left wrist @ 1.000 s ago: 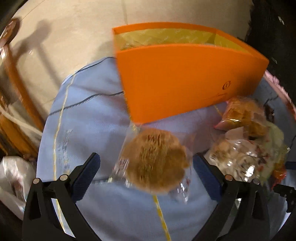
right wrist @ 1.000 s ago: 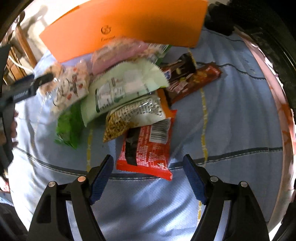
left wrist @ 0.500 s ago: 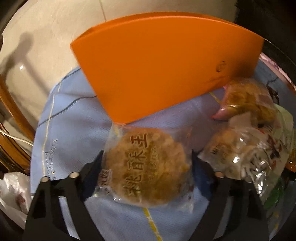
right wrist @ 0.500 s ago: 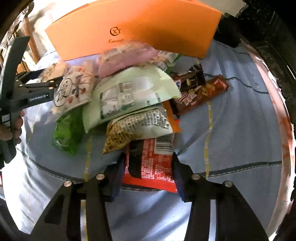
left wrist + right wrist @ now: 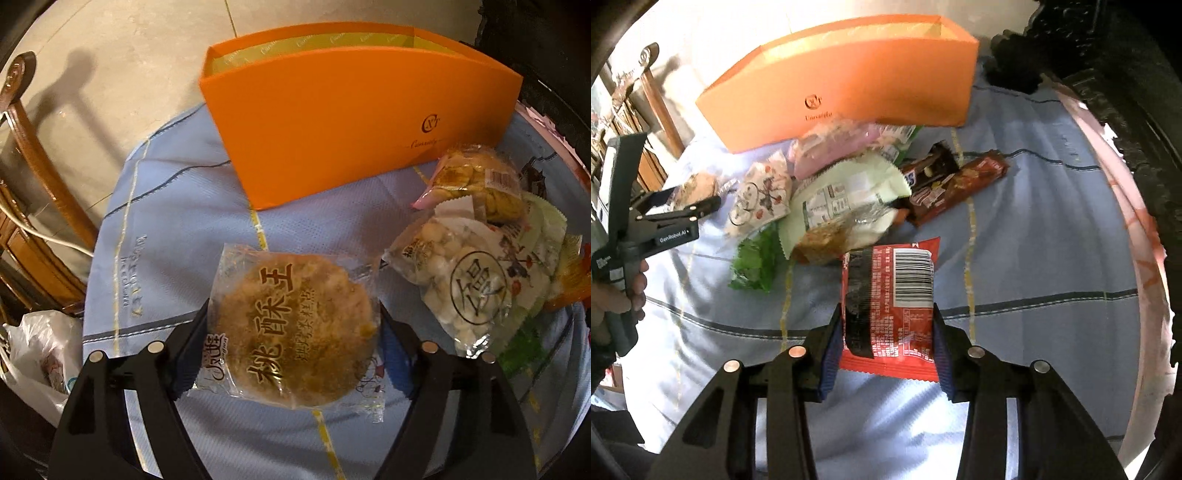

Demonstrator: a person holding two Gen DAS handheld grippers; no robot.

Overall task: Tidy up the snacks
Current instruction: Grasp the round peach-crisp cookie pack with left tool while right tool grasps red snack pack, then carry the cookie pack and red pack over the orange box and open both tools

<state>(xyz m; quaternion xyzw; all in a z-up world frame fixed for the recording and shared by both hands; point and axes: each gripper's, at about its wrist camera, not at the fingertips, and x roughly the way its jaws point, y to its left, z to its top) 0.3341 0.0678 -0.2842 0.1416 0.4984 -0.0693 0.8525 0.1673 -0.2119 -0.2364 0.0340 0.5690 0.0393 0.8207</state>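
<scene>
Now both grippers have closed in on a snack each, where a sec ago their jaws stood wide over packets lying flat on the cloth. In the left wrist view, the left gripper (image 5: 293, 328) has its pads pressed against both sides of a round walnut-cookie packet (image 5: 295, 332), clear wrapper w/ brown Chinese lettering; the grip looks settled. In the right wrist view, the right gripper (image 5: 884, 336) has a red barcode packet (image 5: 890, 306) between its blue pads, which touch its edges, jaws closing a little more; the packet now sits clear of the pile it lay against earlier, seemingly lifted off the cloth. The orange box (image 5: 354, 122), open-topped w/ gold lining, stands at 12 o'clock in both views, well apart from either held packet. The rest of the snack pile (image 5: 831, 195) lies at 11 o'clock from the red packet, just below the box; in the left view a bag of pale round candies (image 5: 461, 284) sits at 3 o'clock of the cookie. All rests on a light blue tablecloth (image 5: 1034, 229). Judging by this, two pickups are done at once; next is prob. carrying both up to the box and dropping them in. Most snacks are still unsorted.
</scene>
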